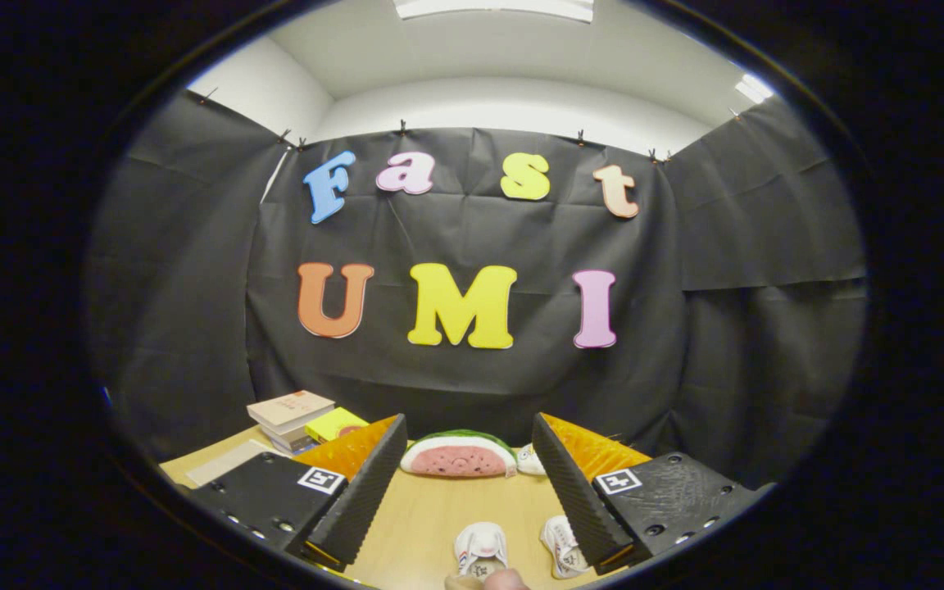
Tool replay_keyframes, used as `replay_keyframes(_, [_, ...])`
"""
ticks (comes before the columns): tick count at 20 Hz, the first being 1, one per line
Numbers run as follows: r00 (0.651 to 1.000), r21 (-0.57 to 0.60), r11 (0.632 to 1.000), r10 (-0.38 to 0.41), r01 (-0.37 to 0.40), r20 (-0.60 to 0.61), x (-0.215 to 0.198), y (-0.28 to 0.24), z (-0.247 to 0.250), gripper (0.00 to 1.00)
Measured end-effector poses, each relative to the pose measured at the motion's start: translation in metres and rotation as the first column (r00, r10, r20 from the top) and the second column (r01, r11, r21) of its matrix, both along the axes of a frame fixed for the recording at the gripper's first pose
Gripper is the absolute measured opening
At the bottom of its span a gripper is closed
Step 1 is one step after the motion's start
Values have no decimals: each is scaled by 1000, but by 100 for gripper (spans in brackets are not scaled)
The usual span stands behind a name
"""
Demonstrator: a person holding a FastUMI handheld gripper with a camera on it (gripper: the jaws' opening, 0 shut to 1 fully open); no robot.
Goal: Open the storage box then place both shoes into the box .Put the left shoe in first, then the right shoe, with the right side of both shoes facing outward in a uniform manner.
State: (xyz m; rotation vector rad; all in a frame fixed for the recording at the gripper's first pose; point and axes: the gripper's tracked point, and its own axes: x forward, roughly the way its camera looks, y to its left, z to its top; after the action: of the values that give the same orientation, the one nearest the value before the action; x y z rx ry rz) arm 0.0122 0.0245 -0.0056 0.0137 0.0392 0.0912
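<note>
Fingertips of a person's hand (488, 581) edge in nearest, beside two small white shoes (481, 551) lying on the wooden tabletop (431, 516) between the claw's (467, 459) wide-open, empty fingers. Beyond them, a watermelon-slice toy (459, 455) rests near the black cloth wall; stacked books (290, 414) and a yellow box (334, 424) sit further off.

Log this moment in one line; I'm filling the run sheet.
gripper: open, holding nothing | shoes: on table, between fingers | watermelon toy: beyond
</note>
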Motion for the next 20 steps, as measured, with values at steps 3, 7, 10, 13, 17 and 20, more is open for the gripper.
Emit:
replay_keyframes(3, [999,5,999,34,-34,-19,-1,15,-8,95])
replay_keyframes(7, [994,43,995,94,-92,-53,-4,41,-20,95])
replay_keyframes(10, [981,72,985,165,-158,-97,-10,75,-40,95])
replay_keyframes(13, [949,108,963,263,-247,-175,-18,113,-74,95])
replay_keyframes(17, [871,204,911,405,-358,-280,-32,162,-121,95])
replay_keyframes(20, [796,310,874,474,-374,-376,-38,191,-162,95])
